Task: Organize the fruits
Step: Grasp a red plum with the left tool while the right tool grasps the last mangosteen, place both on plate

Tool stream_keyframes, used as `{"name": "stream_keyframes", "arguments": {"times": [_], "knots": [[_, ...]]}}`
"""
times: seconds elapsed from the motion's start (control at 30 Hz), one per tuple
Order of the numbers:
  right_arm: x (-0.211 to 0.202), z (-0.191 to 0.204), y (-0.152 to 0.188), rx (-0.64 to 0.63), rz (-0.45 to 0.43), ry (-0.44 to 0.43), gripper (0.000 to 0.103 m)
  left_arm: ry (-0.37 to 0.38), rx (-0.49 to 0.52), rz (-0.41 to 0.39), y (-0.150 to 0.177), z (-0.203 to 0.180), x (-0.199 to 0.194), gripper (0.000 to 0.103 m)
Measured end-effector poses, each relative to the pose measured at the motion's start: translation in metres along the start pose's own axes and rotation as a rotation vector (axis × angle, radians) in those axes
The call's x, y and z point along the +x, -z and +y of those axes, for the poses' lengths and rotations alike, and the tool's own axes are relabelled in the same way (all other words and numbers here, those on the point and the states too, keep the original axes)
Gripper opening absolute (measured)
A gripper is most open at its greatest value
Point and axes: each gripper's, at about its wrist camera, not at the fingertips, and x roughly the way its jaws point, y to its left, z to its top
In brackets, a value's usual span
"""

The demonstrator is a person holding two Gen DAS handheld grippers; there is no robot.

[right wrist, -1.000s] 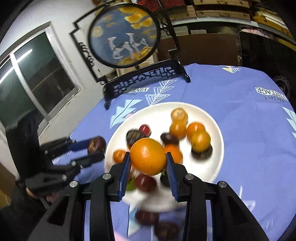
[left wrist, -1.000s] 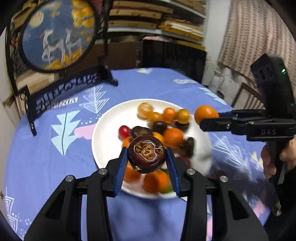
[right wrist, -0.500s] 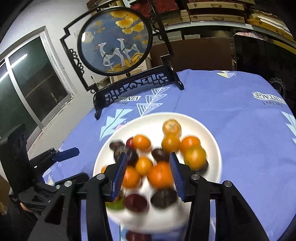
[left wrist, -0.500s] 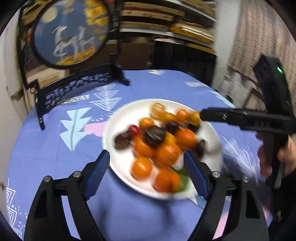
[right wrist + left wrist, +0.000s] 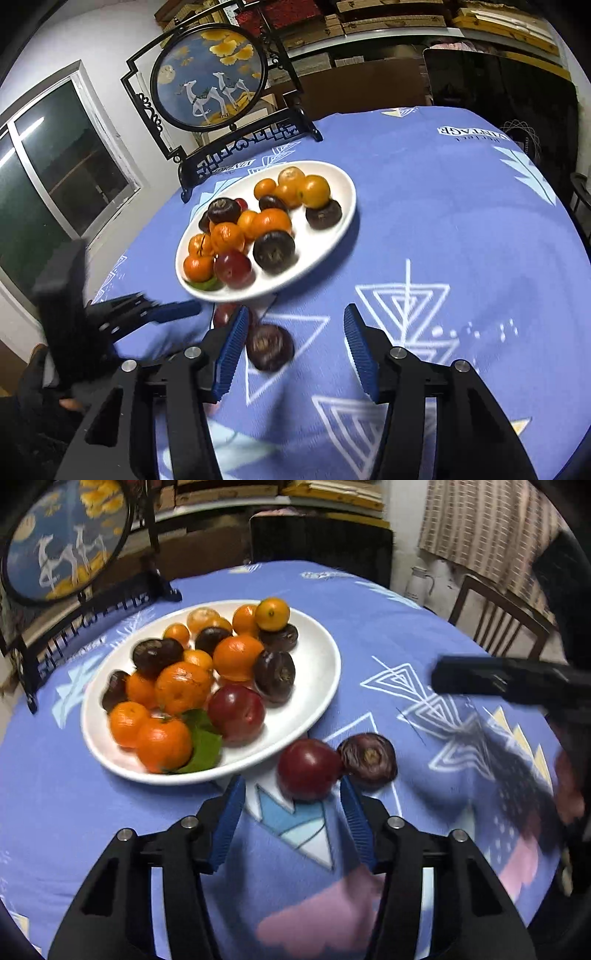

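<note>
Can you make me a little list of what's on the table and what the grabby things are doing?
plate: white oval plate on the blue patterned tablecloth
on plate: small oranges, dark wrinkled fruits, one red plum
off plate: round red plum touching a dark purple wrinkled fruit, beside the plate
left gripper: closing, plum at its fingertips, not gripped
right gripper: opening, dark fruit between its fingers, not gripped
behind: round painted screen

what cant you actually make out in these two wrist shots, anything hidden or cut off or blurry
- Red fruit in the right wrist view: mostly hidden behind the right gripper's blue finger and the plate rim.
- Right gripper in the left wrist view: blurred and cut off by the frame edge, so its jaws cannot be read there.
- Lower fruits in the plate's pile, both views: covered by those on top, so no full count.
</note>
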Motion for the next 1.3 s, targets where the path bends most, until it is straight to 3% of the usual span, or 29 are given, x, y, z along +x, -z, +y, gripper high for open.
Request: {"name": "stream_keyframes", "arguments": {"times": [0.13,0.23,0.4,0.57,0.73,0.77,0.83,0.97,1.13,1.3], "knots": [[-0.006,-0.006,0.008,-0.004,-0.001,-0.003,0.054,-0.010,-0.026,0.021,-0.007,-0.005,0.017,0.045],[-0.004,-0.006,0.011,-0.010,0.008,-0.012,0.054,0.005,-0.033,0.020,-0.009,-0.004,0.018,0.036],[0.012,0.007,0.015,-0.072,0.073,-0.023,0.054,0.034,-0.028,0.000,0.004,-0.004,0.000,0.036],[0.038,0.042,0.023,-0.261,0.144,0.055,0.054,0.046,-0.058,-0.063,0.024,0.009,-0.043,0.036],[0.070,0.062,0.021,-0.347,0.190,0.162,0.062,0.023,-0.108,-0.094,0.033,0.033,-0.066,0.036],[0.075,0.063,0.021,-0.345,0.207,0.166,0.060,0.016,-0.117,-0.098,0.035,0.037,-0.068,0.036],[0.078,0.067,0.022,-0.351,0.206,0.177,0.040,0.015,-0.131,-0.105,0.037,0.042,-0.071,0.036],[0.058,0.071,0.020,-0.326,0.176,0.116,0.041,0.022,-0.135,-0.132,0.036,0.049,-0.078,0.036],[0.028,0.061,-0.020,-0.224,0.096,0.022,0.041,0.036,-0.127,-0.164,0.010,0.058,-0.081,0.036],[0.048,0.049,-0.077,-0.154,0.057,0.008,0.041,0.056,-0.125,-0.167,-0.040,0.067,-0.053,0.036]]}}
